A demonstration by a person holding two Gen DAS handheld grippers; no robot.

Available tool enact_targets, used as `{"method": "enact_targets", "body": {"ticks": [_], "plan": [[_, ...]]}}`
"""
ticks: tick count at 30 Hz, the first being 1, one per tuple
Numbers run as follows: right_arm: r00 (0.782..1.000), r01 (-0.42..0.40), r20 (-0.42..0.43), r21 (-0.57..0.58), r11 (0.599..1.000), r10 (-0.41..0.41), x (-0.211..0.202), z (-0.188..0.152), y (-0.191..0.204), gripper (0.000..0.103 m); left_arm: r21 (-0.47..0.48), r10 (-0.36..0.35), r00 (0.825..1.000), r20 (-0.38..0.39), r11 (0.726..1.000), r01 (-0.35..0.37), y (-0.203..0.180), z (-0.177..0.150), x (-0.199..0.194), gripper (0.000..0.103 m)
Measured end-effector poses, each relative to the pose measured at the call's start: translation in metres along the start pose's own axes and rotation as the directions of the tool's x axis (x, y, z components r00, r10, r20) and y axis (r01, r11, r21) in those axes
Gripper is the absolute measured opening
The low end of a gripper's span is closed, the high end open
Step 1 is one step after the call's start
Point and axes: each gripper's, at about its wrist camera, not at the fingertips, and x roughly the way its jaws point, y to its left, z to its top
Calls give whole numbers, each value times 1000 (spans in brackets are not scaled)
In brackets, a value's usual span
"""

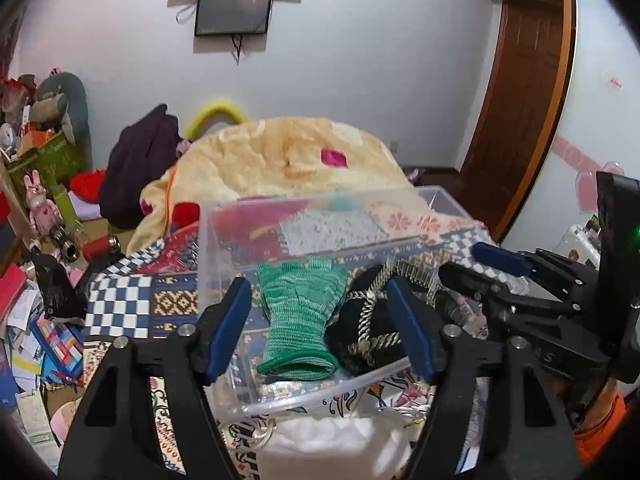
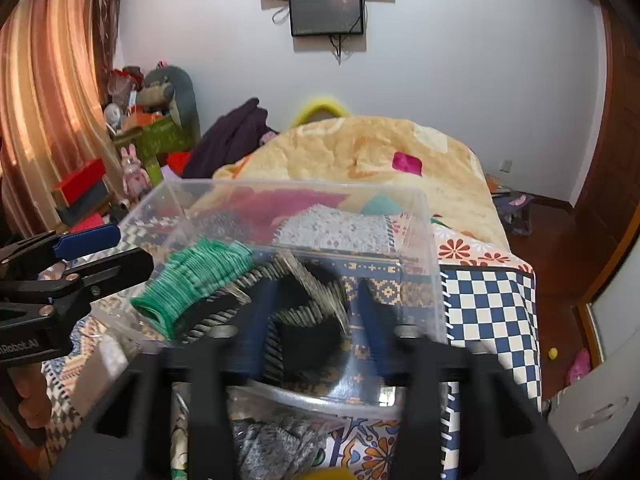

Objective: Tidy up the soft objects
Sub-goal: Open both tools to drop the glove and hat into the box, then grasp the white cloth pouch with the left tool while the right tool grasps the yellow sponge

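Note:
A clear plastic box (image 1: 224, 216) (image 2: 434, 280) stands on the patterned bed cover. In it lie a green knit glove (image 1: 298, 312) (image 2: 192, 276) and a black cloth with striped trim (image 1: 370, 332) (image 2: 312, 304). My left gripper (image 1: 320, 320) is open and empty, its blue pads either side of the glove at the box's near wall. My right gripper (image 2: 316, 320) is open, its fingers against the box's near wall around the black cloth; it also shows in the left wrist view (image 1: 480, 264). A white soft item (image 1: 332, 444) lies below the box. A grey knit item (image 2: 272, 448) lies in front of it.
A heaped yellow blanket (image 1: 288, 156) fills the bed behind the box. Dark clothing (image 1: 136, 168), a toy shelf (image 1: 44, 152) and floor clutter (image 1: 36, 340) sit on the left. A wooden door (image 1: 520, 100) stands right. Curtains (image 2: 44, 92) hang far left.

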Motion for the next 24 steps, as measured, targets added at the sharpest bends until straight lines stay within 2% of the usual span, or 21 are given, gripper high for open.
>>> {"method": "enact_targets", "body": {"ticks": [2, 4, 6, 9, 14, 20, 24], "plan": [[999, -5, 34, 10, 1000, 5, -8, 1, -1, 73, -5, -8, 999, 39, 1000, 8, 0, -1, -13, 79], [998, -10, 63, 15, 1000, 9, -21, 1, -3, 76, -4, -15, 998, 60, 1000, 15, 1, -1, -23, 81], [997, -23, 81, 19, 1000, 21, -30, 2, -5, 76, 1, 1, 996, 87, 1000, -1, 1, -4, -35, 83], [993, -18, 118, 8, 1000, 17, -49, -4, -6, 77, 6, 30, 991, 127, 1000, -31, 2, -12, -49, 94], [988, -2, 155, -8, 1000, 3, -69, -17, -4, 82, 29, 63, 986, 154, 997, -68, -2, -31, -66, 96], [988, 11, 153, -35, 999, -6, -77, -37, 1, 82, 53, 53, 990, 130, 997, -60, -10, -58, -69, 100], [993, 15, 114, -38, 999, -11, -72, -54, 2, 82, 52, 47, 996, 82, 997, -51, -11, -78, -62, 100]]}}
